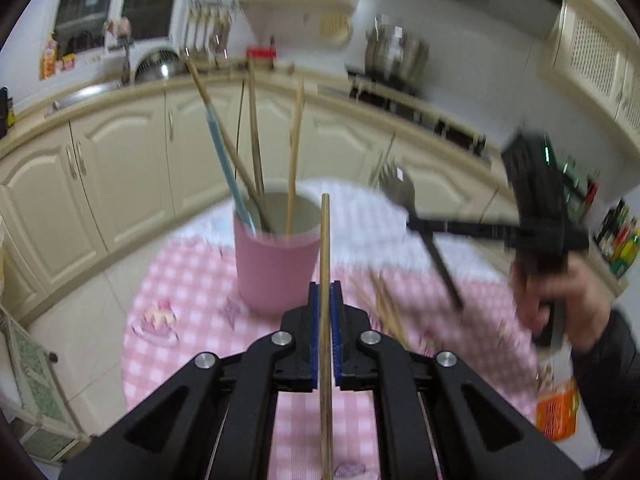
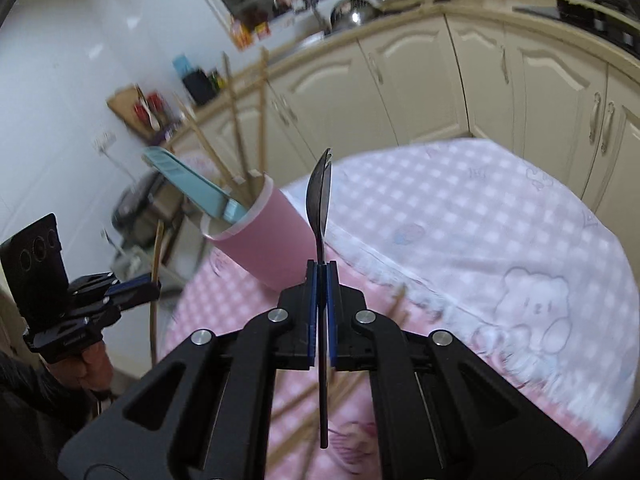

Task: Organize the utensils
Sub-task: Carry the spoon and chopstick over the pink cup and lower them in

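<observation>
Left gripper [image 1: 325,300] clamps wooden chopstick [image 1: 325,248]; right gripper [image 2: 322,280] clamps dark plastic spoon [image 2: 319,196]. Both near pink cylindrical cup [image 1: 272,264]. Step: loading; next, tip-down insertion.

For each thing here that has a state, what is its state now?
Left gripper: shut on a wooden chopstick.
Right gripper: shut on a dark spoon.
Pink cup: upright on the table, holding several chopsticks.
Loose chopsticks: lying on the checked tablecloth.
</observation>
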Action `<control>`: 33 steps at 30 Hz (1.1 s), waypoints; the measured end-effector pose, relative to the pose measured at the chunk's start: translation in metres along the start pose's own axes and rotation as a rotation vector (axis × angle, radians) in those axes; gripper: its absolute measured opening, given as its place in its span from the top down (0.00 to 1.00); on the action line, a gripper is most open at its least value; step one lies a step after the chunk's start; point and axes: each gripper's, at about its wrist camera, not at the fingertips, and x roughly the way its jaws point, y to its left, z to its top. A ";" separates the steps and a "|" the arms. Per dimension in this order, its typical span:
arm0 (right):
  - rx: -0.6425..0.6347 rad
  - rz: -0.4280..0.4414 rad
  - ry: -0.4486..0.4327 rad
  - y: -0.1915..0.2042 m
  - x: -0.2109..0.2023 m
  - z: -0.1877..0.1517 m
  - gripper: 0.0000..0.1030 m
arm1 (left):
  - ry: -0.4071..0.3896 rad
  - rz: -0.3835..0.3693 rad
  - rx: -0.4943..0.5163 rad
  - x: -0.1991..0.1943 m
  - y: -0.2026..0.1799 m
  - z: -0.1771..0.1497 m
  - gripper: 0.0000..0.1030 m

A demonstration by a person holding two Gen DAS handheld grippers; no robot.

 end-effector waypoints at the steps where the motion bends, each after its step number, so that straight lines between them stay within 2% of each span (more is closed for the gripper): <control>1: 0.004 0.009 -0.026 0.005 -0.004 0.001 0.96 | -0.037 -0.005 -0.004 -0.005 -0.001 0.005 0.96; 9: 0.005 0.077 -0.274 0.045 -0.020 0.034 0.96 | -0.399 -0.012 -0.046 -0.053 0.005 0.062 0.96; 12: -0.024 0.084 -0.349 0.063 -0.020 0.049 0.96 | -0.519 0.004 -0.041 -0.058 0.001 0.086 0.96; 15: -0.053 0.070 -0.403 0.074 -0.012 0.063 0.96 | -0.604 0.028 -0.025 -0.056 -0.005 0.107 0.96; 17: -0.056 0.064 -0.424 0.076 -0.006 0.070 0.96 | -0.636 0.049 -0.015 -0.049 -0.007 0.119 0.96; 22: -0.086 0.028 -0.464 0.079 0.015 0.086 0.96 | -0.650 0.084 -0.022 -0.030 -0.006 0.129 0.96; 33: -0.069 0.016 -0.443 0.063 0.054 0.079 0.96 | -0.672 0.132 -0.089 0.002 0.018 0.130 0.96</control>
